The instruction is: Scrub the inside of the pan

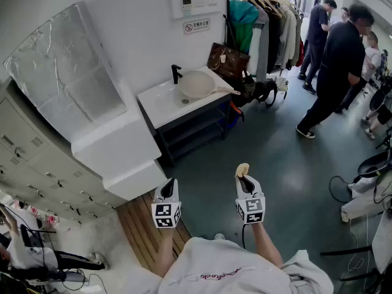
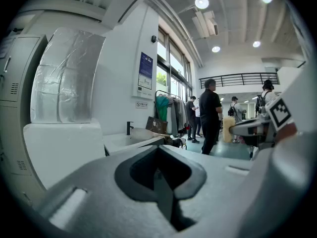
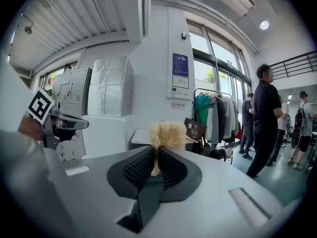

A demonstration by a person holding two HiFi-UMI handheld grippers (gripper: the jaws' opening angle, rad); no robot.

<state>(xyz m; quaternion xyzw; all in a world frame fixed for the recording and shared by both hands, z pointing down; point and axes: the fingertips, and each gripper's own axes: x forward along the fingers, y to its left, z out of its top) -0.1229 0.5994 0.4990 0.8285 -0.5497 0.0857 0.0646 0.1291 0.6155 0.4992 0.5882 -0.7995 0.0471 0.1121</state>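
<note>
Approach step, no scrubbing yet. Right gripper (image 1: pixel 244 179) jaws clamped on yellow scrubber (image 3: pixel 167 134); left gripper (image 1: pixel 169 187) jaws together, empty. Pan (image 1: pixel 196 84) on sink surface (image 1: pixel 160 106), 11 o'clock, well apart. Next, probably: walk up, steady pan.

Wall sign (image 1: pixel 196 26) print too small, scrubber (image 3: pixel 167 134) base hidden between fingers (image 3: pixel 139 168)

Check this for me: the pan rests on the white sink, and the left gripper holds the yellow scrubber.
Wrong gripper: the right gripper holds the yellow scrubber, as the right gripper view shows; the left gripper is shut and empty. The pan does rest on the white sink.
</note>
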